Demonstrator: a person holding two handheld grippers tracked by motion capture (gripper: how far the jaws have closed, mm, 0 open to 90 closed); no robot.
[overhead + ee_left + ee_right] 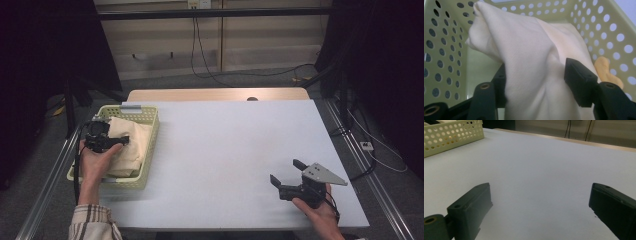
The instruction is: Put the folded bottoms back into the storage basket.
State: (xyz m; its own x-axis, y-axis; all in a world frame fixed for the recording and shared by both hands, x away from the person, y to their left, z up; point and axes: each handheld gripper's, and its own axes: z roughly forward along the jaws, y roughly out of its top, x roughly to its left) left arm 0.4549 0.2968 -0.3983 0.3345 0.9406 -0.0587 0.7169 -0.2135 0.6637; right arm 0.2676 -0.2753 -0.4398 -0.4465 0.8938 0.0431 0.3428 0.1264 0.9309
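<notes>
Left tool [534, 82] parted around cream cloth [529, 50]; orange scrap [607, 71] beside, unseen from above.

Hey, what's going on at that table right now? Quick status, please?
Left gripper in the basket, jaws parted around the cream cloth. Right gripper open over bare table. Nothing in the way.

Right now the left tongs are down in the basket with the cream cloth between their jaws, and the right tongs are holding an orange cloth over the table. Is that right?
Not quite. The right tongs hold nothing: the right gripper view shows their jaws wide apart over the bare white table. The left tongs are indeed in the basket with the cream cloth between their jaws.
</notes>
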